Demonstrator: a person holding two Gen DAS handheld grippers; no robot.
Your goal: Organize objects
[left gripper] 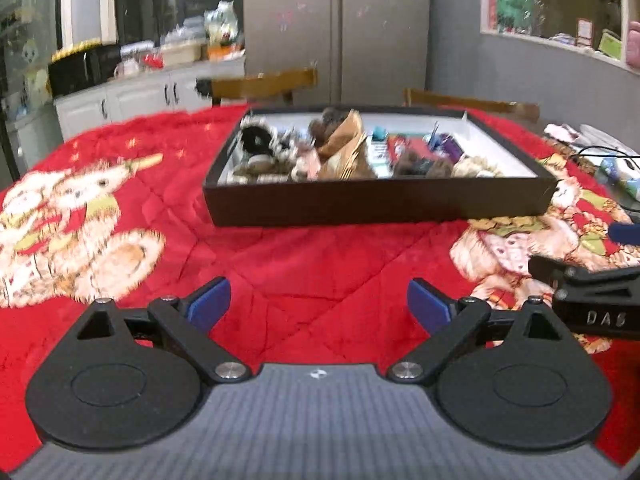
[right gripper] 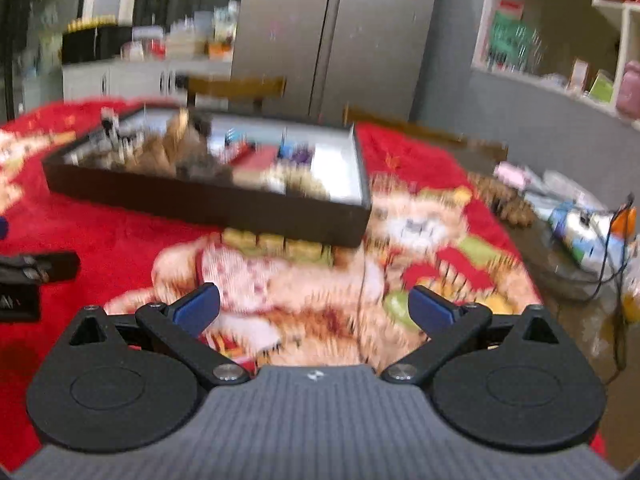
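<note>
The left hand-held gripper [left gripper: 319, 304] hangs over the red bear-print cloth [left gripper: 280, 256], fingers spread wide and holding nothing. The right hand-held gripper [right gripper: 314, 306] is likewise wide apart and empty. Ahead on the tabletop, the dark shallow box [left gripper: 376, 202] holds jumbled small items, blurred.
</note>
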